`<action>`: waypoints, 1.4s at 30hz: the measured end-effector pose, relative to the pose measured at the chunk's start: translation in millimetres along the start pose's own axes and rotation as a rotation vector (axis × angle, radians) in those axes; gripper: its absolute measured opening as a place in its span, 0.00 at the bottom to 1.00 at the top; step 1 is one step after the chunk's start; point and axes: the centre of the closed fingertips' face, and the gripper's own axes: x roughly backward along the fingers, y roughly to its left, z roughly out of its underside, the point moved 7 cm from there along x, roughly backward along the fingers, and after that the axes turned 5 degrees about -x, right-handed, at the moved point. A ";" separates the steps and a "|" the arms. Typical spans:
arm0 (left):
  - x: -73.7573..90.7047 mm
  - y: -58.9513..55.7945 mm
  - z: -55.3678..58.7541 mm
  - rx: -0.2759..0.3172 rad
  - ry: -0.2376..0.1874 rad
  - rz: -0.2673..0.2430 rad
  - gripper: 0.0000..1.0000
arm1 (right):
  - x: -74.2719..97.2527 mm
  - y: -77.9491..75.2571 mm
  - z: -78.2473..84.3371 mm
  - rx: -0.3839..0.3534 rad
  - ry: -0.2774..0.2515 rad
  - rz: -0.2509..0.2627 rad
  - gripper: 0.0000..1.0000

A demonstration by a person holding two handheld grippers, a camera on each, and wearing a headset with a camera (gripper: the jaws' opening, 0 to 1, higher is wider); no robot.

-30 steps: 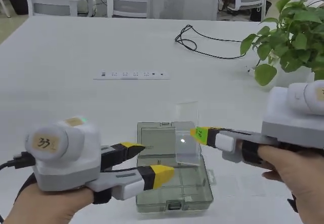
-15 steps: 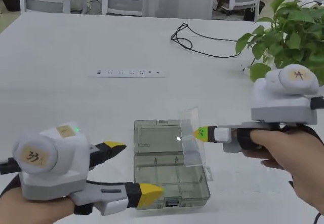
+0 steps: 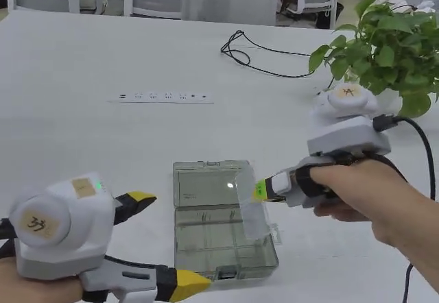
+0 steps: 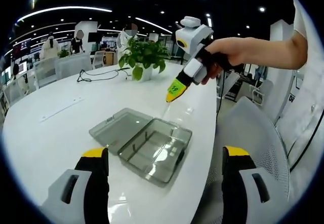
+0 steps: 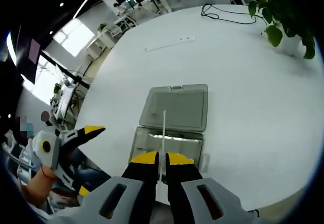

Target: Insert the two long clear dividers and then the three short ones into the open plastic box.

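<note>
While right gripper clamps clear divider above open box, insertion looks unfinished; left gripper, lower left, jaws apart.

Bare table around the open box, divider upright over its tray; plant, cable well apart.

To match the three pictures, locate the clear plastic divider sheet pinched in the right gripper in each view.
Head view: the clear plastic divider sheet is at centre, across the box's right part, held at the right gripper tip.
Left gripper view: a faint sliver under that gripper's yellow tip, above centre.
Right gripper view: a thin edge-on line rising between the shut jaws.
Shared landmark: the open grey-tinted plastic box.
</note>
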 end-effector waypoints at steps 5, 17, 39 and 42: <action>0.1 1.5 3.3 -0.009 0.001 0.007 0.97 | -9.9 -5.3 4.1 -0.034 0.045 0.030 0.07; 0.6 5.7 7.2 -0.009 -0.011 0.008 0.97 | -26.6 -20.6 10.8 -0.110 0.087 0.090 0.07; 2.5 1.8 11.0 0.020 -0.023 0.005 0.96 | -42.6 -25.2 19.8 -0.131 0.092 0.113 0.07; 2.4 1.2 10.9 0.022 -0.024 0.006 0.96 | -43.7 -25.9 19.6 -0.130 0.090 0.114 0.07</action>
